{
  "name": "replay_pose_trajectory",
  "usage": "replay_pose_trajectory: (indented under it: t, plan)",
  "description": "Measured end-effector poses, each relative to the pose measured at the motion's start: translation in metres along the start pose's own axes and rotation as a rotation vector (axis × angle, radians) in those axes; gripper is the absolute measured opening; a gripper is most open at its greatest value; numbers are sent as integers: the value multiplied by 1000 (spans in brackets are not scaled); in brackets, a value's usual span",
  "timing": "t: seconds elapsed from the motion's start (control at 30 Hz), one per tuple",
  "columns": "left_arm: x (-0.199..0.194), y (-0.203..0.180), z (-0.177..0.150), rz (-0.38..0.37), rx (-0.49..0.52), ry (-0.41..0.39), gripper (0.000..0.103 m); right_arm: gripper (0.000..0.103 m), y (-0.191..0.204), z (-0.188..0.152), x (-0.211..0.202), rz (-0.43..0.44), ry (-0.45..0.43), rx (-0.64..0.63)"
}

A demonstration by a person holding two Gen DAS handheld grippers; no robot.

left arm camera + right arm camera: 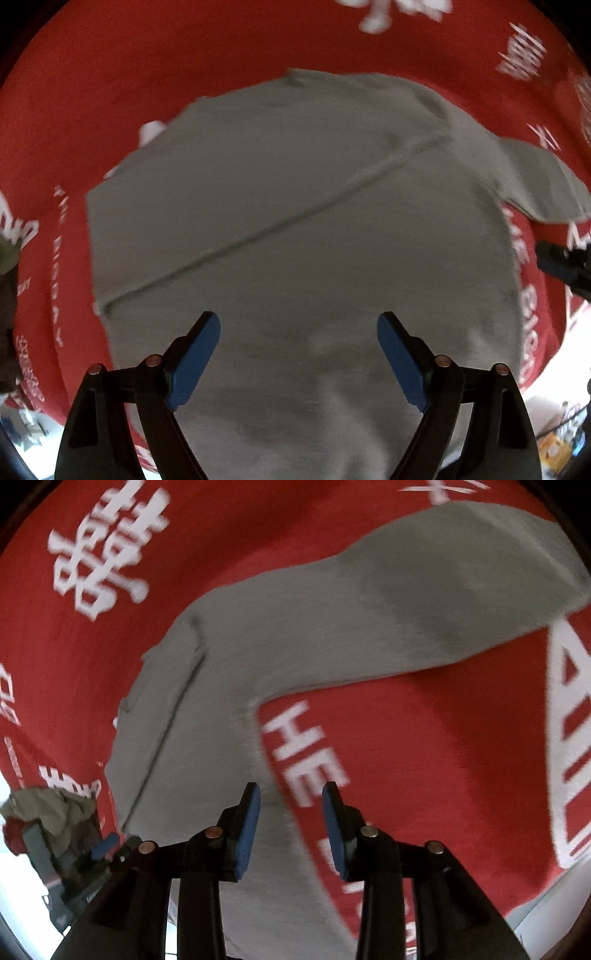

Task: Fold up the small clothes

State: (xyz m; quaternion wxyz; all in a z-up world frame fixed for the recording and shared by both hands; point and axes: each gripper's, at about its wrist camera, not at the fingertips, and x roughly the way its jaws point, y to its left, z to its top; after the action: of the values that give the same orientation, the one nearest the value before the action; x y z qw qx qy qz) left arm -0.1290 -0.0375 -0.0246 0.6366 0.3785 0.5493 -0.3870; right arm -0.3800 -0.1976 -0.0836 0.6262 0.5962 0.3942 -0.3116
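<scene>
Closest to me, the left gripper point(298, 354) hangs with its jaws spread wide and nothing between them, right over the grey shirt point(295, 229). The right gripper point(291, 827) is also parted and empty, above the shirt's edge. The shirt lies flat on a red cloth point(424, 757) with white lettering, one sleeve point(461, 583) stretched outward beyond.

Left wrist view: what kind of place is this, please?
Probably a home folding spot: a grey long-sleeved top lies spread on a red cloth with white printed characters, and a heap of other clothes waits at the edge.
</scene>
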Motion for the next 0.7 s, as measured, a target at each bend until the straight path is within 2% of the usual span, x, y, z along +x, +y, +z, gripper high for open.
replay_pose_trajectory:
  t: [0.1, 0.33, 0.47, 0.63, 0.7]
  plan:
    - [1, -24, 5, -26, 13, 9, 88, 38, -30, 10, -17, 10, -50, 71]
    - [4, -65, 34, -72, -34, 8, 88, 39, -109, 34, -52, 50, -192, 276]
    - [8, -83, 50, -63, -36, -7, 88, 39, -147, 46, -71, 131, -288, 385]
    - [16, -94, 60, -63, -35, -3, 88, 39, -165, 63, -83, 177, -365, 407]
    - [17, -97, 62, -59, -32, -7, 88, 39, -161, 71, -80, 193, -381, 402]
